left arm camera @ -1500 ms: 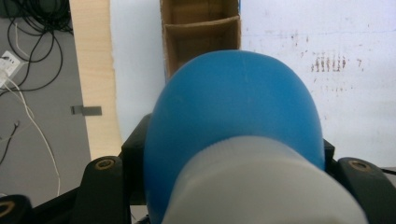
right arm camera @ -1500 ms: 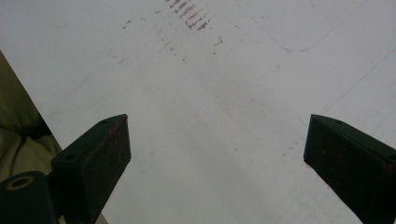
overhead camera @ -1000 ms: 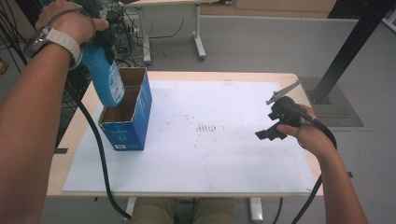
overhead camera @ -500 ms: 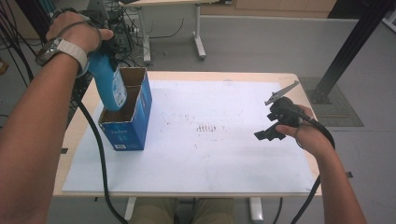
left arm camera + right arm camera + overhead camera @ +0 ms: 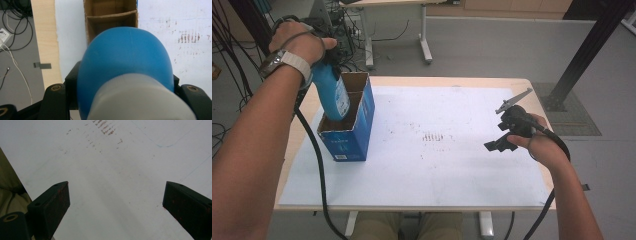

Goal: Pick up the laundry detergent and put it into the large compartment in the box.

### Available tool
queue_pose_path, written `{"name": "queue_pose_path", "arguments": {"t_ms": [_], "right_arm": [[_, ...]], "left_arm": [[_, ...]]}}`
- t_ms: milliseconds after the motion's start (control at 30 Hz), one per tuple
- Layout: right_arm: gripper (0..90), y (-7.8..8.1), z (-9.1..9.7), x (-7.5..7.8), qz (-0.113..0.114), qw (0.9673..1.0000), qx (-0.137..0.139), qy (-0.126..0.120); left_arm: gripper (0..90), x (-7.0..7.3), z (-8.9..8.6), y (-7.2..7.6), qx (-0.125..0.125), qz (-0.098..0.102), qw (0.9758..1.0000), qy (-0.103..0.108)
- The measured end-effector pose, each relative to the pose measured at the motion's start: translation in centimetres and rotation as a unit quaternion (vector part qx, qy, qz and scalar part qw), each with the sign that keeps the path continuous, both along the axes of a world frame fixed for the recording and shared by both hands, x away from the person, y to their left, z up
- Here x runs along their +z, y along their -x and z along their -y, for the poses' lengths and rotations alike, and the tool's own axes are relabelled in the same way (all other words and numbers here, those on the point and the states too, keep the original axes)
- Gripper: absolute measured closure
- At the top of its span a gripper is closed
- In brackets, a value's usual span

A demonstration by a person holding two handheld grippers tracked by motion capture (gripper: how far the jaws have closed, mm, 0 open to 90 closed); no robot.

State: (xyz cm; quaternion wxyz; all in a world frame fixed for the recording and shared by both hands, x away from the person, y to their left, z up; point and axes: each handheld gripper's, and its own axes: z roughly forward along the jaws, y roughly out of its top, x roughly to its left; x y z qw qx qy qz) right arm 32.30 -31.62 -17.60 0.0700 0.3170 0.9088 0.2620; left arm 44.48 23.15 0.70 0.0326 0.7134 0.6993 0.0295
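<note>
The left gripper (image 5: 329,62) clamps a blue bottle (image 5: 331,95) between its jaws, gripping it near the pale cap; the bottle hangs tilted with its lower end inside the near compartment of the open blue box (image 5: 349,132) at the table's (image 5: 412,81) left side; the right gripper (image 5: 502,142) hovers over the white sheet (image 5: 437,170), well apart from the box, jaws wide and empty.

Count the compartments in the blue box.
2 visible: the near one, where the blue bottle is going in, and the empty far one. The bottle may hide more of the box.
</note>
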Motion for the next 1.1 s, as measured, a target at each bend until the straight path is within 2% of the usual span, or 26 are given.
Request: {"name": "queue_pose_path", "arguments": {"t_ms": [500,667,1100], "right_arm": [[7.2,0.0,0.1,-0.4,-0.003,1.0000,-0.001,-0.002],[7.3,-0.1,0.1,-0.6,-0.004,1.0000,0.000,-0.002],[7.3,0.0,0.4,-0.9,-0.005,1.0000,-0.002,-0.004]], "left_arm": [[39.2,-2.2,-0.1,-0.3,0.001,0.000,1.0000,0.001],[39.2,-2.9,0.0,-0.6,0.002,-0.007,1.0000,0.000],[39.2,-4.2,0.3,-0.8,-0.001,-0.005,1.0000,0.000]]}}
